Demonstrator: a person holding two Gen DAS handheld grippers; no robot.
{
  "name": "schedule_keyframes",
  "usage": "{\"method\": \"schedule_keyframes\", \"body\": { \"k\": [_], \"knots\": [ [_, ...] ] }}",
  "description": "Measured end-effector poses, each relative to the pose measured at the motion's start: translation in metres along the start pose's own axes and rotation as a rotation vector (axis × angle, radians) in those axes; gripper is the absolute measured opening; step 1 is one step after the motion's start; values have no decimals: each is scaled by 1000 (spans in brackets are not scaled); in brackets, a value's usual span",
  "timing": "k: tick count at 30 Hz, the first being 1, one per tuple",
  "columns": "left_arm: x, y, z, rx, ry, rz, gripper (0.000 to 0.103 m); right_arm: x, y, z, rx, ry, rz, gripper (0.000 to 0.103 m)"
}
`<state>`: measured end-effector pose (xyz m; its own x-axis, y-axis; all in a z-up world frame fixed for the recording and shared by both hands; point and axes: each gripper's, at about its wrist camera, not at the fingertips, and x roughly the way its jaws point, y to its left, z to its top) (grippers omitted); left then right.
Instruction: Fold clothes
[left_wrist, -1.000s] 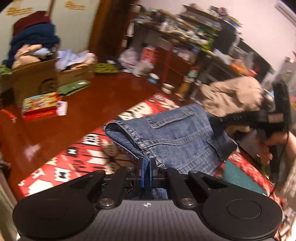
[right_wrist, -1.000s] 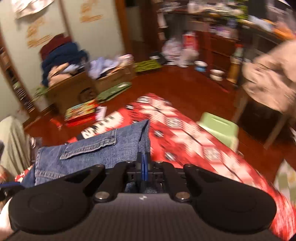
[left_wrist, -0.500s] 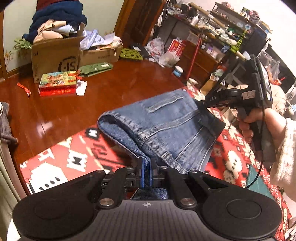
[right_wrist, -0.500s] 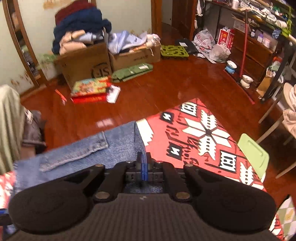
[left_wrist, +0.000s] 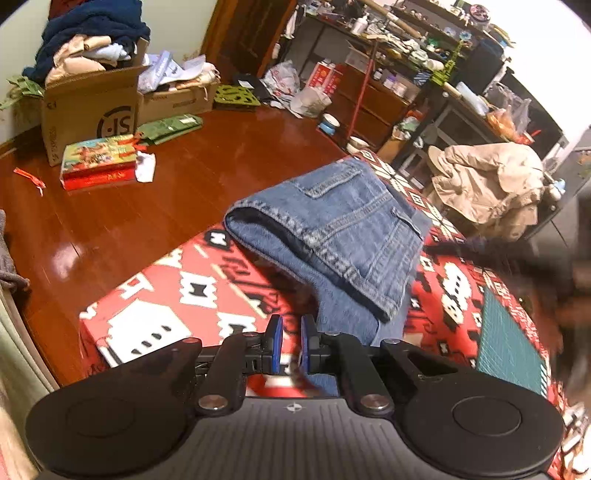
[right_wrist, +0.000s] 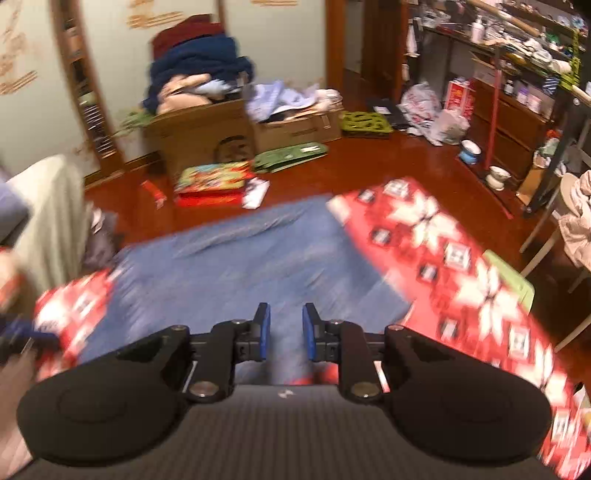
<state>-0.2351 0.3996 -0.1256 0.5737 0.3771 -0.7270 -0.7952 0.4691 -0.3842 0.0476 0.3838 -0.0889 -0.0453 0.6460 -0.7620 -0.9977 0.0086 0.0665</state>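
The red patterned cloth (left_wrist: 207, 295) over the tabletop carries the jeans (left_wrist: 343, 236), folded over once and laid near its far edge, top layer askew. More folding and squaring is judged left. The right gripper (right_wrist: 286, 328) is seen opening, nothing pinched. The left gripper (left_wrist: 291, 341) is slightly parted and empty, denim just beside it.

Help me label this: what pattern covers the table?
Red cloth with white and black geometric motifs; clearest in the left wrist view.
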Motion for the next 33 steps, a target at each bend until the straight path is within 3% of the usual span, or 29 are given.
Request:
{"method": "schedule_keyframes", "body": {
  "k": [5, 9, 18, 24, 27, 31, 32, 33],
  "knots": [
    [6, -4, -12, 174, 30, 15, 8, -21, 55, -78, 17, 36, 30, 25],
    [10, -5, -20, 222, 57, -15, 8, -30, 90, -113, 15, -18, 45, 25],
    [26, -21, -36, 336, 93, -11, 9, -17, 133, -128, -52, -73, -9, 28],
    [27, -21, -35, 313, 85, -57, 22, -28, 111, -110, 153, -132, 75, 27],
    [27, -20, -32, 282, 60, -77, 31, -29, 99, -101, 201, -132, 75, 28],
    [27, -15, -25, 232, 40, -109, 24, -26, 95, -104, 221, -112, 89, 28],
    [27, -14, -23, 222, 38, -118, 14, -26, 97, -107, 219, -107, 93, 28],
    [26, -14, -22, 214, 38, -129, 13, -25, 99, -109, 217, -103, 95, 28]
  ]
}}
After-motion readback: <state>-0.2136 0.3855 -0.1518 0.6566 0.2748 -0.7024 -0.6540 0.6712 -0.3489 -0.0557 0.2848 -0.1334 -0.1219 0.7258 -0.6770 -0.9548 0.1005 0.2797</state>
